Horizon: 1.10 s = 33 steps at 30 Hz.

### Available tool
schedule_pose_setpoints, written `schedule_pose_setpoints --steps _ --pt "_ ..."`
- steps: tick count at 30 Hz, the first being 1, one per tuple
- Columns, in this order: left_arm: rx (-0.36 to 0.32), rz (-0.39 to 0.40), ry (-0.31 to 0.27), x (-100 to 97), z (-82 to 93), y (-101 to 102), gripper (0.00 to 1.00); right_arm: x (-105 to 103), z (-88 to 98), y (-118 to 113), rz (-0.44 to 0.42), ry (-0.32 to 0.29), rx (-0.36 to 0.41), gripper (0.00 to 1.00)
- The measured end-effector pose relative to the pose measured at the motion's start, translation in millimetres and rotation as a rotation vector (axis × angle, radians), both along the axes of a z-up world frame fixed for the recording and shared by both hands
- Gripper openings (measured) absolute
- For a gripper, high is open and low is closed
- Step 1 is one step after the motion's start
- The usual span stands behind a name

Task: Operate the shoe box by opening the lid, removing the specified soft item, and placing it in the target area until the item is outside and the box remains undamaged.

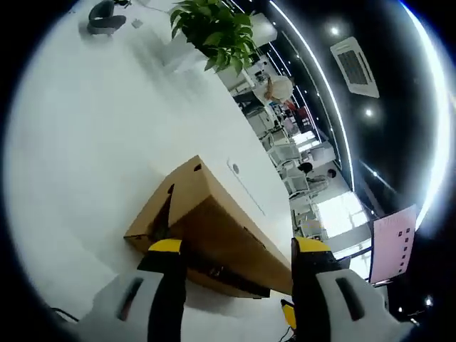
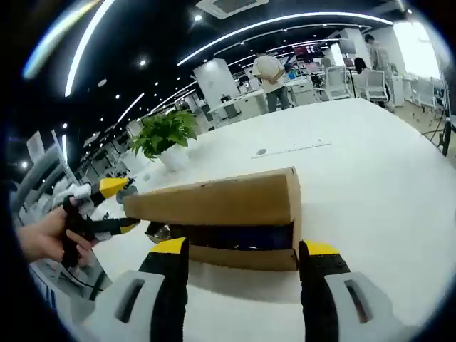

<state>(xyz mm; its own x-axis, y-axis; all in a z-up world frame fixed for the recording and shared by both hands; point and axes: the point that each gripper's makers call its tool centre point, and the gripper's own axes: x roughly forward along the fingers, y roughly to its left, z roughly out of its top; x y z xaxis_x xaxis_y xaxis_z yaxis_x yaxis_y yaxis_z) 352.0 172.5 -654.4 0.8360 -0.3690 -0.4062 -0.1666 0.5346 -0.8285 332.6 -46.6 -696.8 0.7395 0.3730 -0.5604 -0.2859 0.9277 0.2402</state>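
The shoe box [image 2: 228, 214] is the landmark: a brown cardboard box lying on the white surface [image 2: 370, 185], its lid [image 2: 214, 198] raised a little so that a dark slot shows along the side facing the right tool, with something dark blue just visible inside; what it is cannot be told

The right tool [image 2: 246, 253] hangs just in front of that slot, its two yellow-tipped jaws spread wide apart and holding nothing, one to each side of the box's long face

In the right gripper view the left tool [image 2: 117, 206] sits at the box's far left end, held in a person's hand [image 2: 50, 239]; its yellow tips stand one above the other at the edge of the lid, but whether they pinch the cardboard cannot be told from there

In the left gripper view the same box [image 1: 206, 228] shows end-on, with a corner flap standing up, and the left tool's [image 1: 239, 246] own jaws stand apart just in front of it, one before the box's near end and the other off its side; nothing is seen held between them

Beyond the box a potted green plant [image 2: 165, 135] stands on the surface, well apart from it. Past the plant, a person [image 2: 271, 71] stands among the office desks
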Motion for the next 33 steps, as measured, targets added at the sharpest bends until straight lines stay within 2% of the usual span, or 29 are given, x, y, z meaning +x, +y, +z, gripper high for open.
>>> schedule_pose_setpoints --steps 2,6,12,16,18,23,25,28,30,33 --pt "-0.007 -0.003 -0.011 2.5 3.3 -0.9 0.6 1.7 -7.5 -10.0 -0.004 0.006 -0.084 0.62" --pt "0.024 -0.022 -0.028 4.0 7.0 -2.3 0.6 7.3 -7.3 -12.3 -0.005 -0.008 -0.083 0.58" --pt "0.033 -0.034 -0.028 1.8 5.9 -2.1 0.61 17.0 -4.4 -15.2 -0.016 -0.033 -0.096 0.55" --pt "0.053 -0.052 -0.035 0.6 7.1 -3.5 0.62 23.6 -7.9 -16.0 -0.001 -0.016 -0.131 0.54" --pt "0.048 -0.056 -0.033 -0.4 7.2 -4.4 0.63 28.8 -4.3 -18.6 -0.006 -0.035 -0.141 0.5" --pt "0.032 -0.062 -0.027 -2.6 2.7 -4.9 0.65 46.2 8.0 -18.5 0.012 -0.089 -0.174 0.5" --pt "0.017 -0.061 -0.039 -3.3 3.9 -5.7 0.64 49.7 11.2 -15.2 0.001 -0.091 -0.169 0.5" --pt "0.012 -0.077 -0.072 -3.8 11.5 -7.2 0.64 56.1 16.1 -11.2 0.034 -0.14 -0.216 0.51" --pt "0.026 -0.094 -0.089 -4.6 15.0 -6.9 0.65 57.9 13.8 -9.0 0.044 -0.132 -0.211 0.51" --pt "-0.008 -0.122 -0.12 -5.5 21.7 -10.4 0.66 60.9 13.4 -10.4 0.045 -0.135 -0.221 0.51"
